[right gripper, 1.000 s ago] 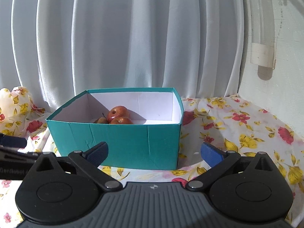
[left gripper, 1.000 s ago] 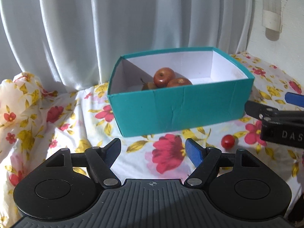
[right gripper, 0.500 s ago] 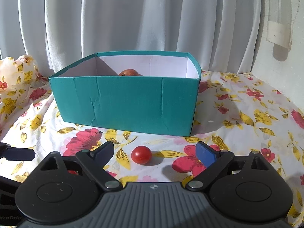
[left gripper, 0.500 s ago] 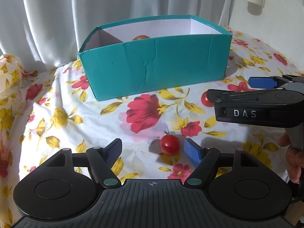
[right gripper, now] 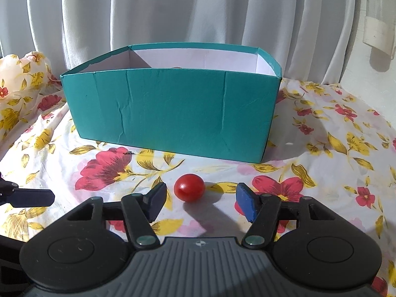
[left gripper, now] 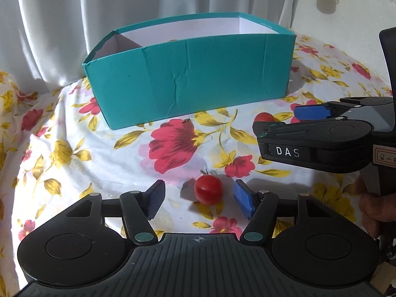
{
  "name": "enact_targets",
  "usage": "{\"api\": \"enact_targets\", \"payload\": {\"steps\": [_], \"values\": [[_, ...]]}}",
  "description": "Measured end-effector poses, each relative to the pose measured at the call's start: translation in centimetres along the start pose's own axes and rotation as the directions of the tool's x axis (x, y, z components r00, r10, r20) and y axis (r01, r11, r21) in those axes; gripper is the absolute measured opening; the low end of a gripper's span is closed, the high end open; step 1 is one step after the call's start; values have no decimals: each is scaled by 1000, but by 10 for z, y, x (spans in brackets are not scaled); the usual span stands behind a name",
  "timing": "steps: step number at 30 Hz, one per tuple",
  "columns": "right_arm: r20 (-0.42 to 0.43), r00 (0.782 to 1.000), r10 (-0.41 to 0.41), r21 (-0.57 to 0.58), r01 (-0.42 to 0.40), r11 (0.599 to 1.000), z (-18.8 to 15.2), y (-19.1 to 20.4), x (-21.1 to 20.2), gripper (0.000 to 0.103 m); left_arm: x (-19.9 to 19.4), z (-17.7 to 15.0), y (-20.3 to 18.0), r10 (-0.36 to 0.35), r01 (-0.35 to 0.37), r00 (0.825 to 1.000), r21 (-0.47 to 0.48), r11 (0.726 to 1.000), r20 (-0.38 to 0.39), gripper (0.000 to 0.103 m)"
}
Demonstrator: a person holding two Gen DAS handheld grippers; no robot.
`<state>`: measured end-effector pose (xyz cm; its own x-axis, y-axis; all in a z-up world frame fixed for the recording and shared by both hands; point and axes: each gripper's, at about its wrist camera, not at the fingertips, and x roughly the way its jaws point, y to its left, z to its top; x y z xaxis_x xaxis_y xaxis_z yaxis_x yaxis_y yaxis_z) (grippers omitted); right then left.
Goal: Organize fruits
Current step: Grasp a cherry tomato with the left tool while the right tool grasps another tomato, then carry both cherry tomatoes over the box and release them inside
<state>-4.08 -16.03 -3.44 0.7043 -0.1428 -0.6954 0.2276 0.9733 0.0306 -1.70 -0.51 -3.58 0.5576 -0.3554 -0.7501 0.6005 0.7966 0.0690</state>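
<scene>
A teal box (left gripper: 193,79) with white inside stands on the floral cloth; it also shows in the right wrist view (right gripper: 173,113). Its contents are almost hidden behind the front wall. My left gripper (left gripper: 199,199) is open, low over the cloth, with a red cherry tomato (left gripper: 208,193) lying between its fingertips, nearer the right one. My right gripper (right gripper: 201,203) is open with a second cherry tomato (right gripper: 189,191) just ahead between its fingertips. That tomato (left gripper: 264,117) and the right gripper's body (left gripper: 321,136) show at right in the left wrist view.
A white curtain (right gripper: 173,12) hangs behind the box. A white wall with a pipe (right gripper: 378,32) is at the right. The cloth bunches up at far left (right gripper: 22,74). The left gripper's fingertip (right gripper: 32,198) shows at left in the right wrist view.
Both grippers have come down and forward from above the box to the cloth in front of it. Each now has a cherry tomato between its open fingers.
</scene>
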Motion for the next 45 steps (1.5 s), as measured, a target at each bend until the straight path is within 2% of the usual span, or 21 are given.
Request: {"api": "enact_targets", "payload": {"steps": [4,12,17,21,26,28,34,39,45], "values": [[-11,1000,12,-13,-12,1000,1,2,7,62,8,1,2,-19,18,1000,-16,1000,-25,61],[-41,999,25,-15,-26,1000,3,4,21,50,17,3,6,-47,46,998,-35,998,-47,52],[-41,999,34,-20,-34,999,3,6,23,42,18,4,4,-67,66,997,-22,998,-47,40],[-38,999,34,-23,-35,999,3,6,22,40,17,5,4,-80,79,995,-22,997,-55,34],[-30,999,33,-20,-34,999,1,5,20,36,16,4,6,-88,87,994,-22,996,-60,31],[-28,999,33,-24,-33,999,0,6,19,30,15,4,6,-93,92,994,-19,996,-64,30],[-27,999,30,-4,-30,1000,2,4,14,29,10,9,7,-62,61,995,-15,998,-75,29],[25,999,45,24,-45,999,21,-1,-15,29,-15,40,12,-19,19,999,-10,1000,-26,29],[120,991,60,31,-64,997,68,-11,-51,29,-30,110,26,27,-28,1000,-84,996,-11,29]]}}
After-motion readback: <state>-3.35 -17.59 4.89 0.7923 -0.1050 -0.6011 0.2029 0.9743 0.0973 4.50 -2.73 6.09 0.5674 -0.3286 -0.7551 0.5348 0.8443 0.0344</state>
